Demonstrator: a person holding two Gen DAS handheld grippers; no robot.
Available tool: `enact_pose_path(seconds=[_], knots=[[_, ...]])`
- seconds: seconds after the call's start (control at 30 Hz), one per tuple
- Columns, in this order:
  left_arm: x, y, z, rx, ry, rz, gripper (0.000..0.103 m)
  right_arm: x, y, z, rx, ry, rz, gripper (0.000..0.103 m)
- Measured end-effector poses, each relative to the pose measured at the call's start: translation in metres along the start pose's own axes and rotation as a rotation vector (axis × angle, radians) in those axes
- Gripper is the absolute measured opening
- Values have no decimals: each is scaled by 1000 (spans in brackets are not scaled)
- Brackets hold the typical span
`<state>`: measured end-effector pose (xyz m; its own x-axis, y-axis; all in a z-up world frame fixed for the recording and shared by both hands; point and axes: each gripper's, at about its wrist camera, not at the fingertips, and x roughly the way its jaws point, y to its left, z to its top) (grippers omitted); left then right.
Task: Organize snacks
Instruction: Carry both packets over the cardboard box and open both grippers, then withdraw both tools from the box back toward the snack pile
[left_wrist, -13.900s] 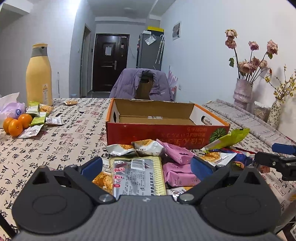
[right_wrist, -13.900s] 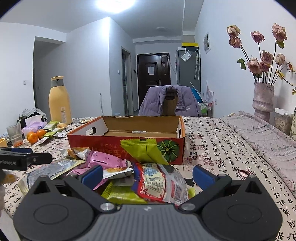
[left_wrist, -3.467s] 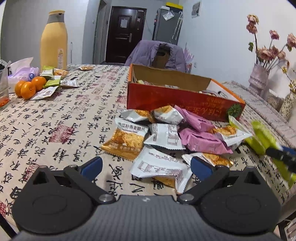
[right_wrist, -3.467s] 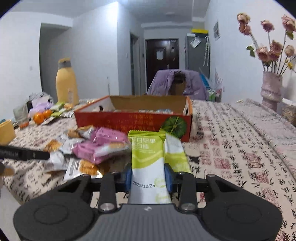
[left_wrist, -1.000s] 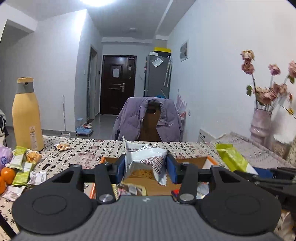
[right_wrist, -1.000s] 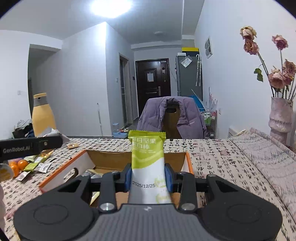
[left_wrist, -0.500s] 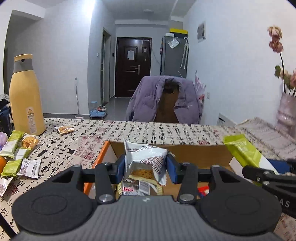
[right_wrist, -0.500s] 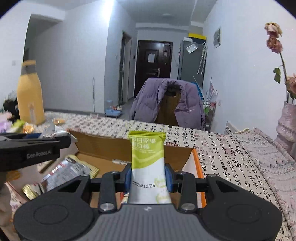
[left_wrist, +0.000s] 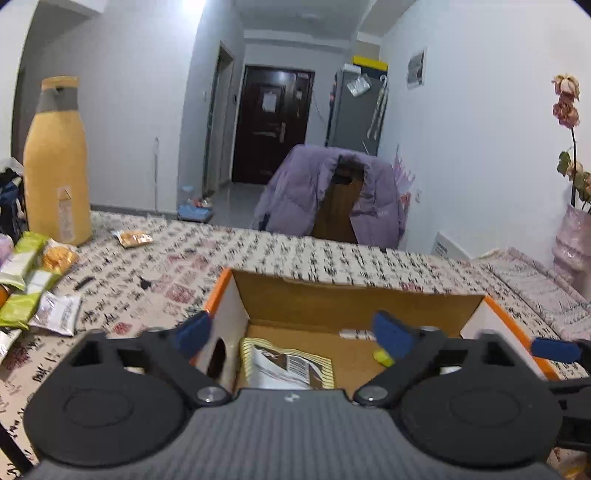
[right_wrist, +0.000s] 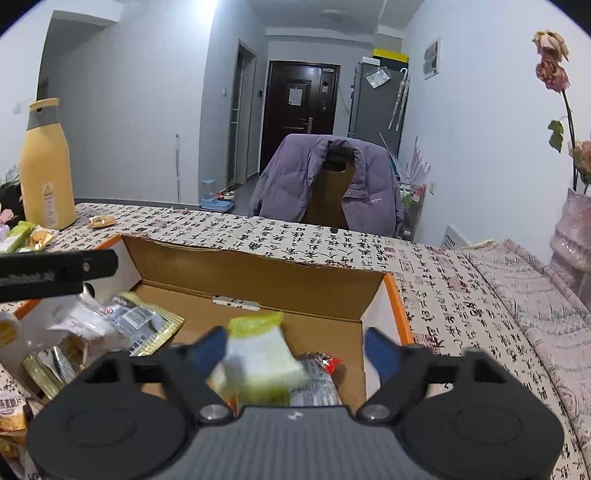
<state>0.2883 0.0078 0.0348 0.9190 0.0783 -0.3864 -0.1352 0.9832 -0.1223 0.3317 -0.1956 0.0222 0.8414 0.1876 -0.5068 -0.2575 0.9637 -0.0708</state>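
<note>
1. My worktop (right_wrist: 443, 266) wears a cloth printed with black calligraphy.
2. Beyond it stands a chair (right_wrist: 334, 199) draped in a purple padded jacket (right_wrist: 295, 177).
3. White walls (right_wrist: 480, 129) run down a hallway to a dark door (right_wrist: 299, 110).
4. A grey fridge (right_wrist: 373, 107) stands beside the door.
5. A ceiling light (left_wrist: 190, 5) glares overhead.

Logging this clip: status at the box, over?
Both jaws opening over the cardboard box. Green packet loose between right gripper jaws, dropping. Left gripper empty. Nothing in the way.
</note>
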Motion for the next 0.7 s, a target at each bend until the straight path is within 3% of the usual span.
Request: enact_pose_path(seconds=[0.1,0.4,0.7], knots=[[-7,-1,3,-7,-37,-9,103,-5,-7,-1,22,-9,1,103],[-12,-5,4,-9,-41,-1,103,-42,-17,-10,54,-54,-14,103],[-52,-11,15,8,-72,-12,103,-88,-28,-31,49,-67,-22,103]])
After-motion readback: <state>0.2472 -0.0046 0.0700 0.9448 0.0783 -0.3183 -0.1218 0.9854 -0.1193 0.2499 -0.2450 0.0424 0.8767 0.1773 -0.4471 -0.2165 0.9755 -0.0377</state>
